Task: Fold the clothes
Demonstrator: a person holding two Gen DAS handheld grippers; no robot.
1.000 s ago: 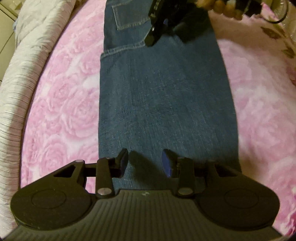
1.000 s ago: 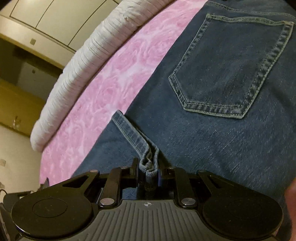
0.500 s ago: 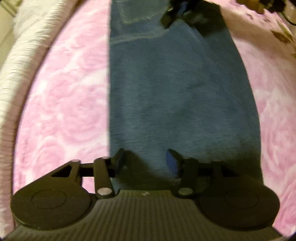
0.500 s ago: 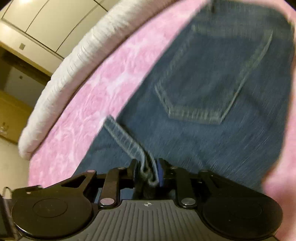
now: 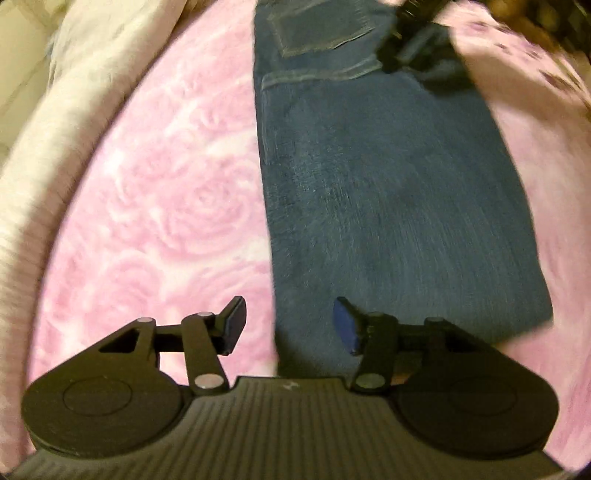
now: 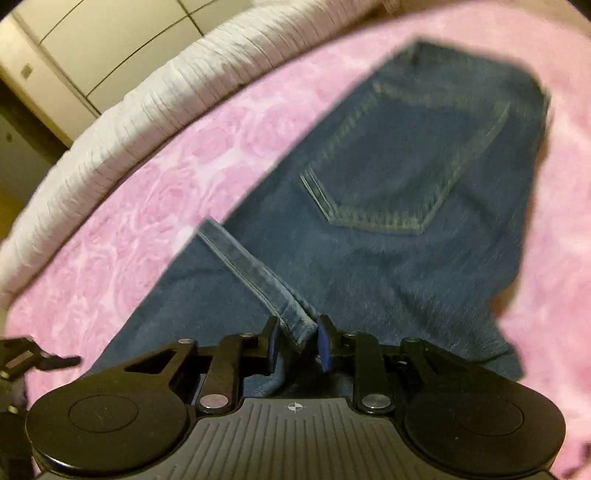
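Jeans (image 5: 388, 206) lie folded lengthwise on the pink rose-patterned blanket (image 5: 166, 206), a dark blue strip running away from my left gripper (image 5: 288, 325). Back pocket (image 5: 317, 29) sits at the far end in the left wrist view; a stitched hem edge crosses the denim just below it. A white ribbed cover (image 5: 74, 92) borders the blanket on the left.

Left gripper: jaws well apart, having just been opening. Nothing is pinched. The left pad (image 5: 234, 325) hangs over bare blanket, the blue right pad (image 5: 345, 325) over the near end of the denim, so the jeans' left edge runs between the two.

Right gripper (image 6: 297, 339): jaws only part-way apart, also just been opening. The hem (image 6: 255, 273) of the folded-over leg runs diagonally down into the gap between the pads. The picture is blurred here and I cannot tell for certain, but the pads look to stand just clear of the cloth instead of pressing it.

In the right wrist view the jeans (image 6: 406, 258) lie flat, pocket (image 6: 402, 173) up, on the blanket (image 6: 184, 177). White cover (image 6: 147, 103) beyond, pale cabinet doors (image 6: 110, 44) behind that.

My right gripper shows as a dark blur at the far end in the left wrist view (image 5: 410, 48), over the waist end.
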